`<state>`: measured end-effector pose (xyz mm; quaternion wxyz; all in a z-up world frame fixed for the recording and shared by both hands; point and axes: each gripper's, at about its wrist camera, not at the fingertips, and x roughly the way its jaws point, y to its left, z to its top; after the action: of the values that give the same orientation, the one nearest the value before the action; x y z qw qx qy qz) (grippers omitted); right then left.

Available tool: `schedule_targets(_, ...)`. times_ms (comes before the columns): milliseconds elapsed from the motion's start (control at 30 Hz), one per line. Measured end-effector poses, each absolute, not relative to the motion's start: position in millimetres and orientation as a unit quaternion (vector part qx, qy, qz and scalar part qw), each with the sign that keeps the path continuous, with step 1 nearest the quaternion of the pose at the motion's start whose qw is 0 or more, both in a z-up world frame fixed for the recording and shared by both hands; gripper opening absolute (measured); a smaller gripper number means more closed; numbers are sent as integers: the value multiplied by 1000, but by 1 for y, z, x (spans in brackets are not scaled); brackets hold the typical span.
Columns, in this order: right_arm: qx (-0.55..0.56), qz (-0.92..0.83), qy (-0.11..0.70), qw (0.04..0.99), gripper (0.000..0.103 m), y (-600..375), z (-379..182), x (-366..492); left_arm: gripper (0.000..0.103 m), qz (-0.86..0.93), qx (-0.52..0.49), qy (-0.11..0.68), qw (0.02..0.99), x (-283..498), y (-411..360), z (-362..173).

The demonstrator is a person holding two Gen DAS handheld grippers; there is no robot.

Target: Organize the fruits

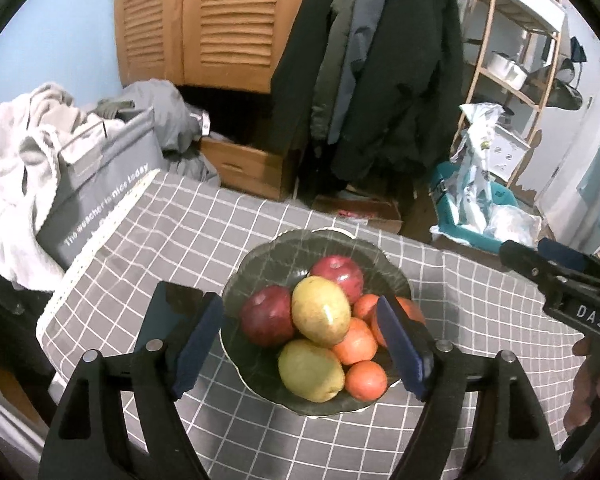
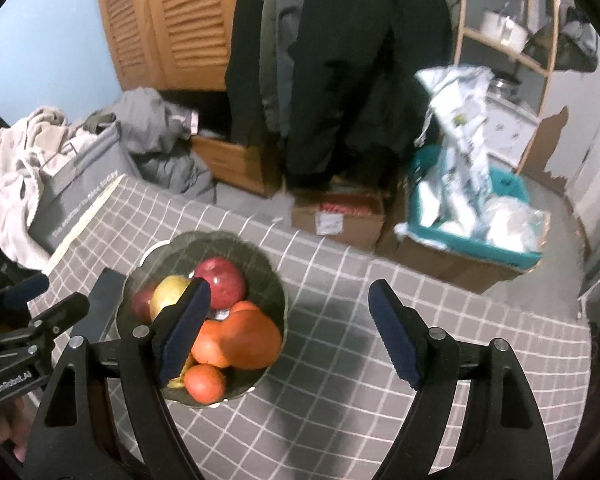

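Both tongs stand wide and empty: our left gripper above the bowl, our right gripper over bare cloth beside it. We judge the sorting nearly done, since apples, pears and oranges all sit in the bowl, mid-table. We hold both grippers tilted downward, clear of the fruit

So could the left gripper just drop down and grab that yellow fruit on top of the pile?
Probably yes. The left gripper is open and empty above the bowl, and the upper yellow fruit sits on top with nothing over it. The neighbouring red apples crowd it, though.
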<state>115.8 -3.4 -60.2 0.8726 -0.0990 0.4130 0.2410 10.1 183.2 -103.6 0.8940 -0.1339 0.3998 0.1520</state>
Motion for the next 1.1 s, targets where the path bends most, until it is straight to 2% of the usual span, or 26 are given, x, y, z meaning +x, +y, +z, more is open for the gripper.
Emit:
schedule_targets(200,-99,228,377,892,81,-20,-26,101,85,141,-127,379,906,3,172,-79)
schedule_targets(567,-87,214,318,920,81,-53,26,70,89,119,-105,335,929,-9,146,-35)
schedule_targets(767,-80,209,284,932,81,-69,50,52,95,114,-90,315,938,-18,134,-15)
schedule_targets(833,-79,209,275,935,81,-72,56,47,102,112,-87,306,941,-22,132,-10)
schedule_targets(1100,-96,207,246,942,81,-82,69,30,102,110,-77,275,952,-35,123,13)
